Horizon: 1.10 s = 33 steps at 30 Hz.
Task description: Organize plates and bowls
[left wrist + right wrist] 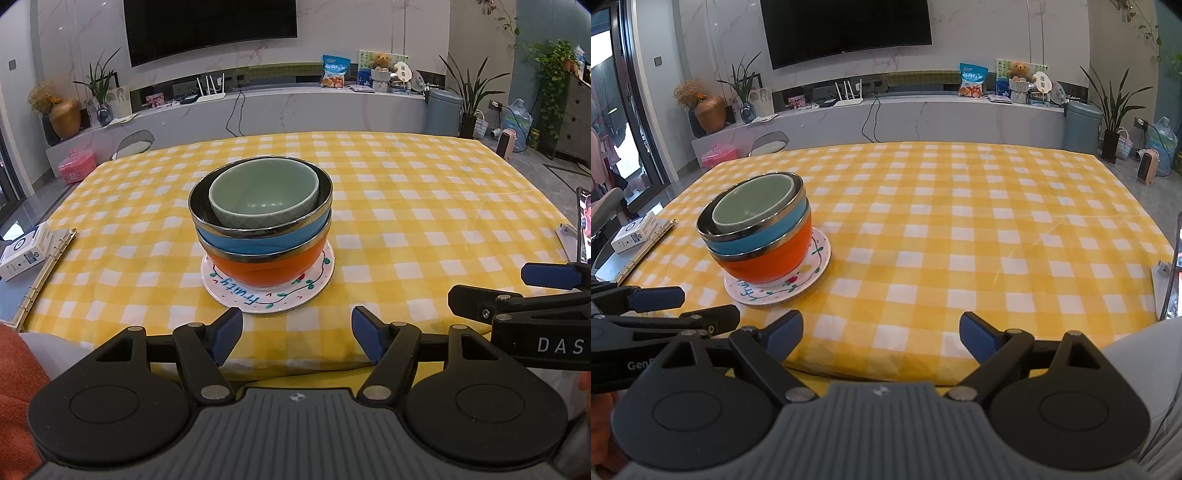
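Left gripper [296,334], seen from its own wrist camera at 6 o'clock, stands with jaws spread and nothing between the blue pads [225,338]; it sits at the near edge of the table, apart from the dishes. Right gripper [881,334] is likewise released and empty, its side visible at 3 o'clock in the left view.

Task objects form one nested stack at the centre of the left view and at 10 o'clock in the right view. A green bowl [264,194] sits inside a blue bowl [258,242] with a metal rim, which sits inside an orange bowl [266,271]; the orange bowl rests on a white plate [255,299] lettered "Fruity". The plate lies flat on the yellow checked tablecloth [406,229].

Step in hand, as a judgement: stacking appears complete or nearly so, with both tools backed off to the near edge. No loose plate or bowl shows elsewhere on the cloth.

Next move, if any, would call for checking that the green bowl, which appears slightly tilted, is seated, or lifting the stack by the plate with both grippers. Objects at 9 o'clock, a binder [44,273] and a small box [24,254], lie outside the task.
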Motion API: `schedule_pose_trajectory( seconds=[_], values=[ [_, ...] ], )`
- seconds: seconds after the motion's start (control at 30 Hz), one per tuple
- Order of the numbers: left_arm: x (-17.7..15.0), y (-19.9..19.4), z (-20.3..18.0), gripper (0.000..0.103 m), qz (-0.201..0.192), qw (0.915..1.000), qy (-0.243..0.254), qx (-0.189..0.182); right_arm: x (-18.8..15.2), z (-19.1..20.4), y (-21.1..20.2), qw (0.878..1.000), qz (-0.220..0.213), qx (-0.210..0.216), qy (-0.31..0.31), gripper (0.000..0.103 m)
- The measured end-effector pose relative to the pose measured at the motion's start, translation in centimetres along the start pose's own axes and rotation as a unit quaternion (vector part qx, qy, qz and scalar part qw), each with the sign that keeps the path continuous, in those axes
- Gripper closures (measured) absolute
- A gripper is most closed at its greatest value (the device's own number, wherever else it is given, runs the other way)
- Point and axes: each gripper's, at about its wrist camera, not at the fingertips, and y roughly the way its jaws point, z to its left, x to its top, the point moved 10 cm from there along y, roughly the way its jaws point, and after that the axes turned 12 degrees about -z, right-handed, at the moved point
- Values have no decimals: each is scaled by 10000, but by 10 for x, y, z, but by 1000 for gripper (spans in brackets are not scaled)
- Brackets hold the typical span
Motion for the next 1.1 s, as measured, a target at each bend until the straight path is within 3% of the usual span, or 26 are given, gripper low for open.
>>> schedule_pose_trajectory(
  seconds=[1.1],
  values=[
    [1,-1,-2,24,-22,10000,-6,-9,-4,0,3,10000,82,-26,22,13]
  ],
)
